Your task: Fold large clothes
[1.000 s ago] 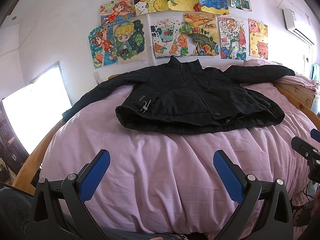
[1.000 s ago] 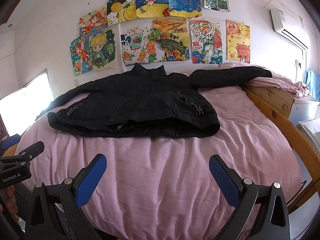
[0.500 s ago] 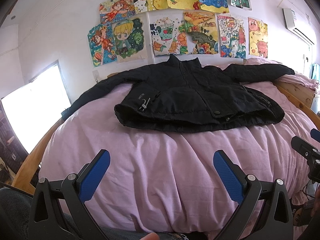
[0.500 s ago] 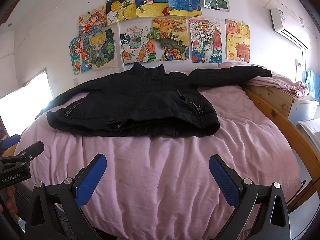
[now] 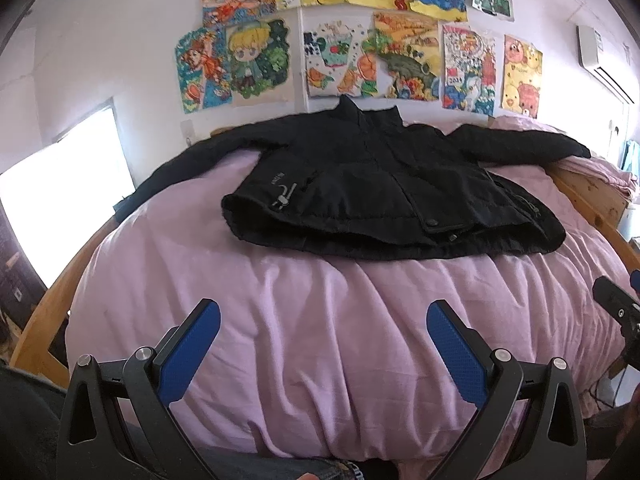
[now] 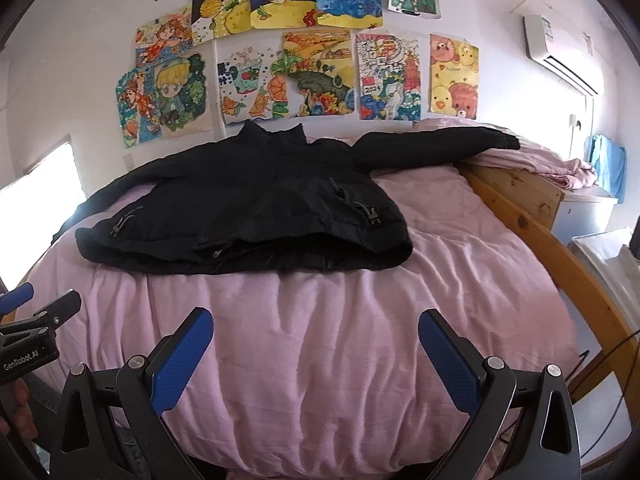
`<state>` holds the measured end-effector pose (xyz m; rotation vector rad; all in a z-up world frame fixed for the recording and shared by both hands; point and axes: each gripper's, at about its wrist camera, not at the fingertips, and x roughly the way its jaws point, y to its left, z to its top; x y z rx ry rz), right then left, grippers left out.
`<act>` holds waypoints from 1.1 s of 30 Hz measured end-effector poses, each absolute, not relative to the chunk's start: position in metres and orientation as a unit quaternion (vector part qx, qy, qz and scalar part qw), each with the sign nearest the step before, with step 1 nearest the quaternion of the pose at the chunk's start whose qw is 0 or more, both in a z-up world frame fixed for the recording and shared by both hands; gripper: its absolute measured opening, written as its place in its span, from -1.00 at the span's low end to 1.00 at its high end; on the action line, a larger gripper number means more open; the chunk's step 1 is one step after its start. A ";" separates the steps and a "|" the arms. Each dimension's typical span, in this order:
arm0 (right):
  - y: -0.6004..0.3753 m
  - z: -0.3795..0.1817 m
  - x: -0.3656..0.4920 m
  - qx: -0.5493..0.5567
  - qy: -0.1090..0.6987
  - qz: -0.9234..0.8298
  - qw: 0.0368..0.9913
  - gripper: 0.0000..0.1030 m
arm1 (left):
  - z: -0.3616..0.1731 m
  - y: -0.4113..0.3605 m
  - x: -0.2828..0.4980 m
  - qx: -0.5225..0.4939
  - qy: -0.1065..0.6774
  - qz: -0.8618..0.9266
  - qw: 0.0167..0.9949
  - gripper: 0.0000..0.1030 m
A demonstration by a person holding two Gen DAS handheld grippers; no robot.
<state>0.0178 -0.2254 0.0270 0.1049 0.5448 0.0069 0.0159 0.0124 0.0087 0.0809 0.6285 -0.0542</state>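
Left wrist view: black jacket (image 5: 384,196) flat, sleeves spread, on far half of pink-sheeted bed (image 5: 320,320) below wall drawings (image 5: 360,40); left tongs (image 5: 324,320) and right tongs (image 6: 316,330) both wide, empty, near bed's foot.

One black jacket (image 5: 384,196) lies on one bed with a pink cover (image 5: 320,340). Two grippers, left (image 5: 323,344) and right (image 6: 316,350), at near edge. Eleven drawings (image 6: 316,76) on the far wall. One air conditioner (image 6: 560,52), far right.
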 end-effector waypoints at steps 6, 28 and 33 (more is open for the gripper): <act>-0.227 0.053 0.012 0.053 0.257 -0.009 0.965 1.00 | 0.038 -0.002 0.019 0.071 0.312 -0.039 0.947 0.97; -0.329 0.185 0.180 0.079 0.274 0.063 0.957 1.00 | 0.183 -0.048 0.207 0.147 0.247 -0.027 0.957 0.97; -0.409 0.150 0.274 0.138 0.278 0.024 0.950 1.00 | 0.141 -0.092 0.319 0.117 0.279 -0.068 0.951 0.97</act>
